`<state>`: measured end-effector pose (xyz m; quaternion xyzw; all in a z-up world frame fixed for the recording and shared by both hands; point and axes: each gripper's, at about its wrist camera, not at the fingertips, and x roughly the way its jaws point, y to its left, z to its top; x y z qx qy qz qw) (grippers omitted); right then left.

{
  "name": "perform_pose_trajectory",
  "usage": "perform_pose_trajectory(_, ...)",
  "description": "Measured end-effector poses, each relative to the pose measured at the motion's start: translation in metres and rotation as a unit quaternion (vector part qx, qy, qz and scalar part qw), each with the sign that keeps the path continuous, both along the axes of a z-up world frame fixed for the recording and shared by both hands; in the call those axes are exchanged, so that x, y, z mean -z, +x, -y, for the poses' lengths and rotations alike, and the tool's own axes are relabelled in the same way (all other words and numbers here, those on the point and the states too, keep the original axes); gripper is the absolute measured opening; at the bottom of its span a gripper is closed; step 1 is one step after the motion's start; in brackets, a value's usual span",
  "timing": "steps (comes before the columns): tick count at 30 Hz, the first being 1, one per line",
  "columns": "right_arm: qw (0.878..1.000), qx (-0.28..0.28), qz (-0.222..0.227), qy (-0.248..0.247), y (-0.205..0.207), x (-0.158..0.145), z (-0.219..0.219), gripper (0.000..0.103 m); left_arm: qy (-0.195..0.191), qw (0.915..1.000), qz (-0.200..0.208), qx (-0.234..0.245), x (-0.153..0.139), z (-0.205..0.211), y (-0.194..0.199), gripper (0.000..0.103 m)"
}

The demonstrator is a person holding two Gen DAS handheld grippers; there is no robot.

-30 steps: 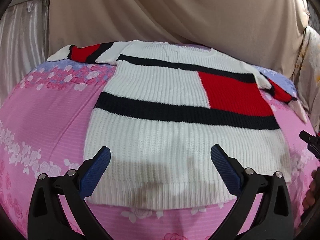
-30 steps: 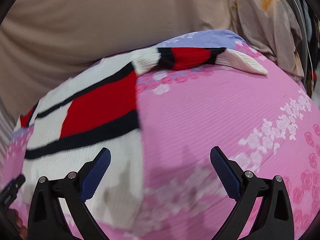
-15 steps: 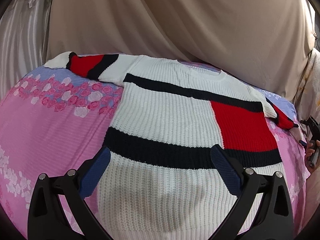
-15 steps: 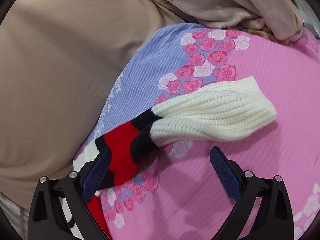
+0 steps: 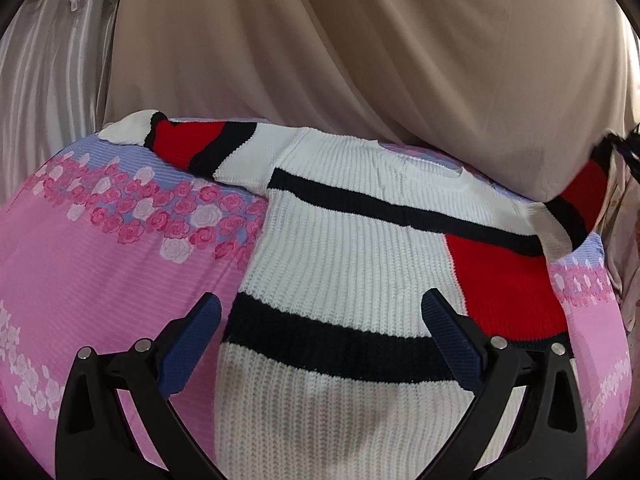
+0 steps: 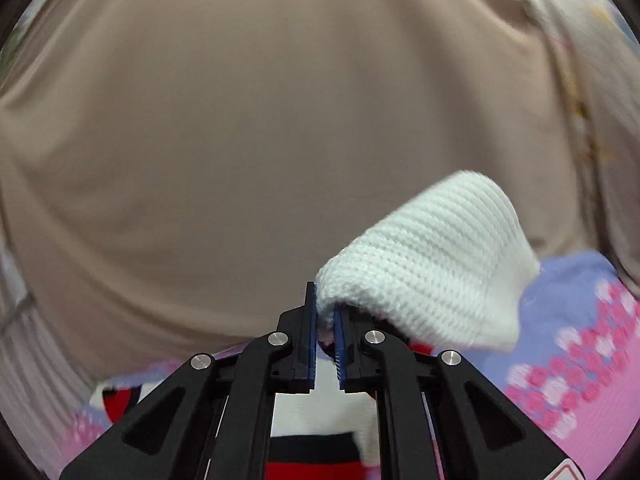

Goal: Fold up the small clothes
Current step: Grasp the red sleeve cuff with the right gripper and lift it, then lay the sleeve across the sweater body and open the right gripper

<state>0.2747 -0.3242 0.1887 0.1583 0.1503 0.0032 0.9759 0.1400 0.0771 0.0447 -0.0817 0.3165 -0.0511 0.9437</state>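
A small white knit sweater (image 5: 340, 264) with black stripes and a red block lies flat on the pink floral bedsheet (image 5: 80, 280). Its left sleeve (image 5: 192, 148) lies stretched out to the far left. My left gripper (image 5: 320, 320) is open and empty, low over the sweater's lower half. My right gripper (image 6: 325, 316) is shut on the white cuff (image 6: 432, 256) of the right sleeve and holds it lifted off the bed. In the left wrist view the raised right sleeve (image 5: 580, 204) rises at the far right edge.
A beige curtain (image 5: 360, 48) hangs right behind the bed, with silvery drapes (image 5: 48, 80) at the left. A floral fabric (image 6: 592, 80) hangs at the right. The sheet turns lilac with roses (image 6: 580, 320) near the far edge.
My right gripper closed on the right sleeve's cuff and lifted it off the bed. My left gripper moved forward over the sweater and stayed open.
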Motion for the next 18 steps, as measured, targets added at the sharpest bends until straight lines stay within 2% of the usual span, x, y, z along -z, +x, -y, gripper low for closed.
perform_pose_trajectory(1, 0.999, -0.041, -0.007, -0.026, 0.015, 0.001, -0.036, 0.012, -0.006, 1.0000, 0.002, 0.002, -0.002, 0.001, 0.002, 0.098)
perform_pose_trajectory(2, 0.995, -0.084, -0.021, -0.059, 0.034, 0.011, -0.080, 0.012, -0.013, 0.9999, 0.003, 0.005, -0.004, 0.002, 0.004, 0.098)
perform_pose_trajectory(3, 0.991, -0.107, -0.035, -0.077, 0.045, 0.023, -0.106, 0.017, -0.023, 0.9997, 0.002, 0.010, -0.006, 0.003, 0.007, 0.098)
perform_pose_trajectory(4, 0.985, -0.130, -0.054, -0.097, 0.057, 0.042, -0.133, 0.022, -0.031, 0.9994, -0.001, 0.014, -0.006, 0.004, 0.010, 0.098)
perform_pose_trajectory(5, 0.980, -0.145, -0.075, -0.117, 0.065, 0.067, -0.158, 0.032, -0.041, 0.9990, -0.007, 0.019, -0.007, 0.003, 0.014, 0.098)
perform_pose_trajectory(7, 0.971, -0.162, -0.100, -0.143, 0.066, 0.104, -0.181, 0.032, -0.057, 0.9979, -0.021, 0.025, -0.006, 0.000, 0.024, 0.098)
perform_pose_trajectory(10, 0.971, -0.149, -0.117, -0.145, 0.040, 0.132, -0.173, 0.037, -0.068, 0.9965, -0.037, 0.031, -0.004, -0.009, 0.042, 0.098)
perform_pose_trajectory(12, 0.978, -0.113, -0.126, -0.120, 0.026, 0.139, -0.137, 0.053, -0.080, 0.9952, -0.048, 0.032, -0.002, -0.015, 0.062, 0.098)
perform_pose_trajectory(15, 0.983, -0.036, -0.141, -0.113, 0.012, 0.139, -0.085, 0.059, -0.091, 0.9934, -0.059, 0.039, -0.001, -0.014, 0.102, 0.098)
perform_pose_trajectory(18, 0.983, 0.024, -0.169, -0.064, 0.015, 0.139, -0.034, 0.065, -0.096, 0.9911, -0.078, 0.049, 0.000, 0.001, 0.155, 0.098)
